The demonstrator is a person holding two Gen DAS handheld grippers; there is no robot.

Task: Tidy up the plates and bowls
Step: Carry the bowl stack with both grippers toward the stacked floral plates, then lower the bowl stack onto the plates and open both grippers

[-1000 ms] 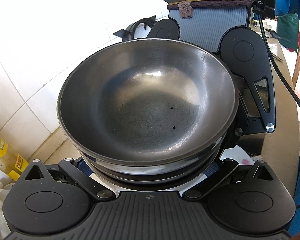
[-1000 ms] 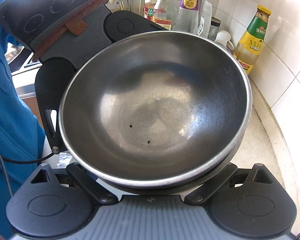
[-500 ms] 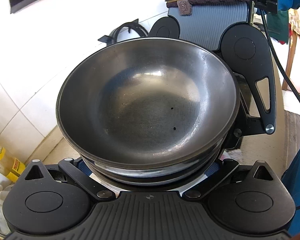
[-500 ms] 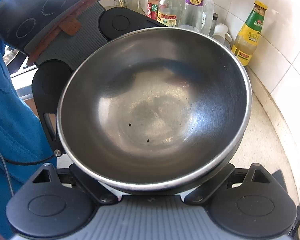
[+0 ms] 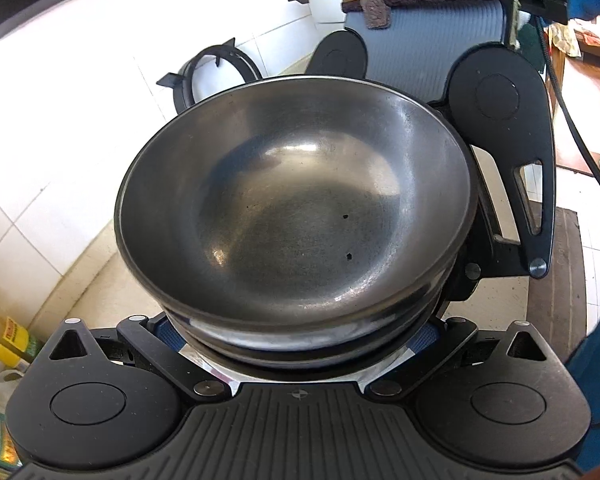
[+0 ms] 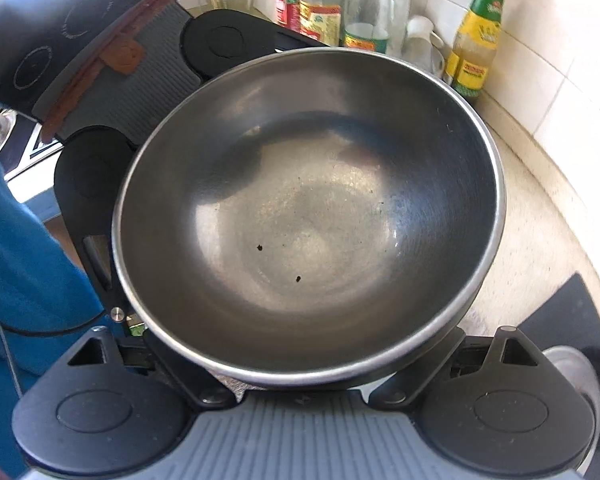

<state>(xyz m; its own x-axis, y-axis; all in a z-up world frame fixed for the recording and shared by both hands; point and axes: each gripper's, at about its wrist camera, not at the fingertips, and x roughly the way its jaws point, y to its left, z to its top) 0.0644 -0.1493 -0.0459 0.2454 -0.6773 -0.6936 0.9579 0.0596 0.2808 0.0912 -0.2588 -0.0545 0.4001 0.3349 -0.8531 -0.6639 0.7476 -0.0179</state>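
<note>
White wall tiles and a beige counter lie behind a stack of steel bowls, carried between the left gripper and right gripper from opposite sides. How either gripper's jaws stand cannot be told, the bowls hiding them. A carrying step is judged to be in hand; level travel and a clear spot are called for next.

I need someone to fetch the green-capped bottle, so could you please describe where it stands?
Look along the white tiled wall behind the steel bowl. Bottles line the counter there; the green-capped bottle stands rightmost, beside a white cup, the only one with a yellow lid above green.
</note>
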